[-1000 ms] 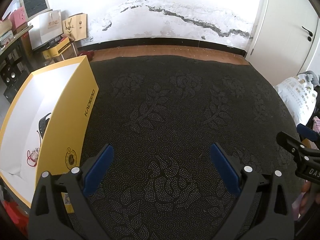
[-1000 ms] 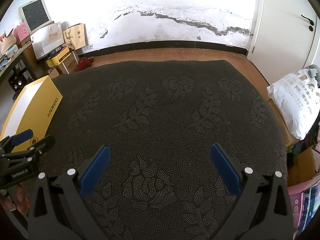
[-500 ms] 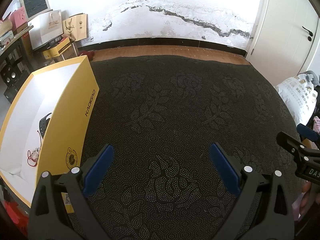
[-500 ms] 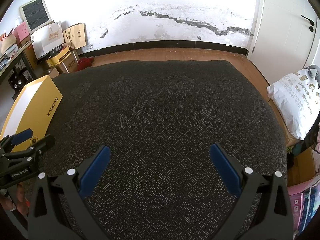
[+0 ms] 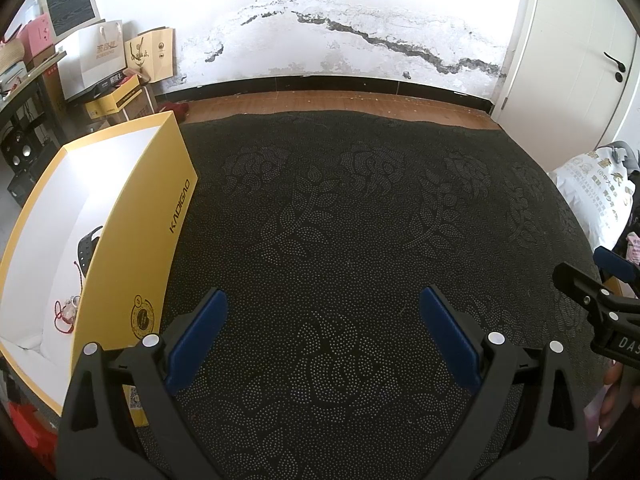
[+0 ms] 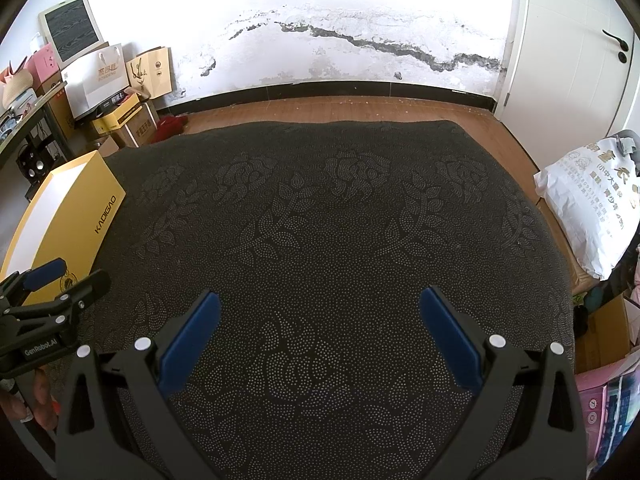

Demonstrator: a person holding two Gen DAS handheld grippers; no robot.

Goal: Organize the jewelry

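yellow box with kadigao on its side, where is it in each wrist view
Left wrist view: yellow box fills the left side, beside the dark patterned cloth, its white inside showing.
Right wrist view: yellow box at the far left edge, behind the left tongs.
Shared landmark: the dark crack in the white wall.

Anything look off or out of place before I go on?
Nothing spilled or damaged on the dark cloth. The yellow box at its left edge is open, with a red cord piece and a black item lying loose inside. Both grippers, left and right, are open and empty.
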